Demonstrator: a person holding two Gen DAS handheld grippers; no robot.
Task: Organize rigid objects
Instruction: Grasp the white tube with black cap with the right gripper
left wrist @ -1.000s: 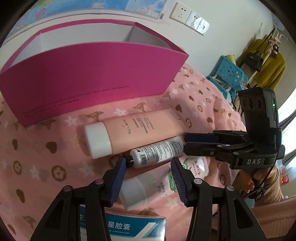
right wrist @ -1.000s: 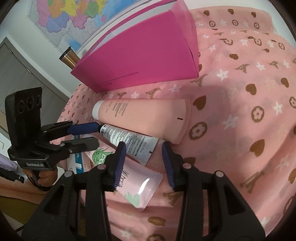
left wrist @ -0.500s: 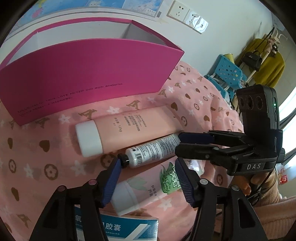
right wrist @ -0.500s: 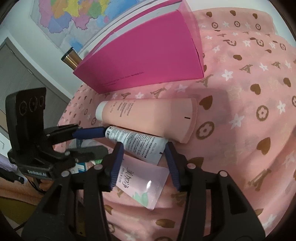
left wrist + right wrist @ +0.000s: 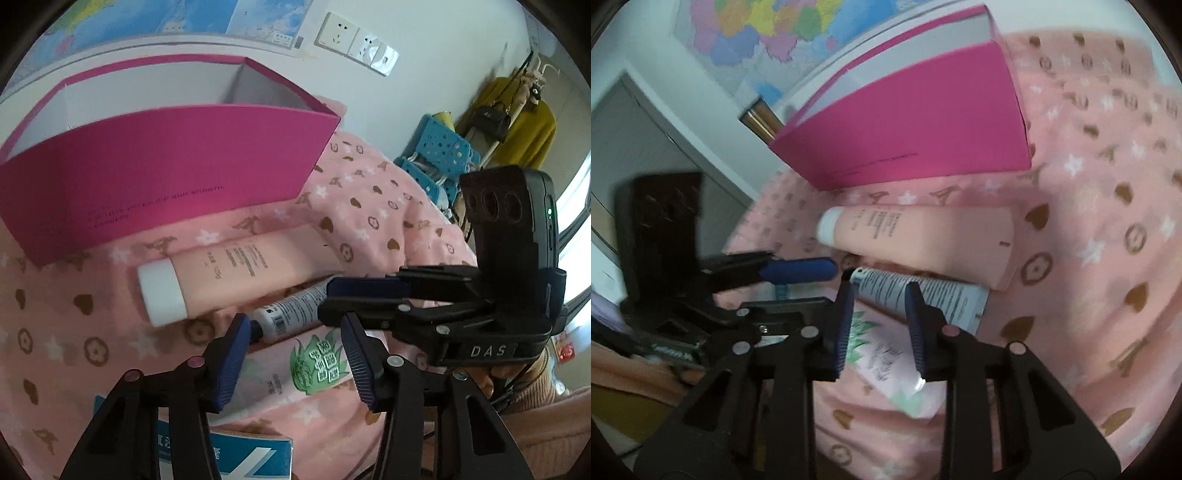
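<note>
Left to right in the left wrist view: a large pink plastic tube with a white cap (image 5: 236,273) lies on the pink patterned fabric cover (image 5: 369,206), cap to the left, long axis running left-right and rising slightly to the right. Directly in front of it lies a slim white tube with black print and a black cap (image 5: 291,314), parallel to the pink tube and just beside it. A pale pink sachet with a green leaf graphic (image 5: 314,365) lies nearer the camera, partly under the slim tube. A blue-and-white carton (image 5: 243,458) sits at the bottom edge. A magenta open-top cardboard box (image 5: 166,195) stands behind all items.

Left claw (image 5: 291,362): jaws spread, nothing between them. The black cap of the slim tube lies just ahead of its left fingertip.

Right claw (image 5: 879,325): jaws apart and holding nothing. It enters from the right, across the slim tube's long axis. The tube body passes between the fingertips in the right wrist view; contact cannot be confirmed, as this view is blurred.

Judgement: the right claw is nearer and better aligned. The coming move depends on closing across the tube's short axis, then lifting toward the magenta box.
</note>
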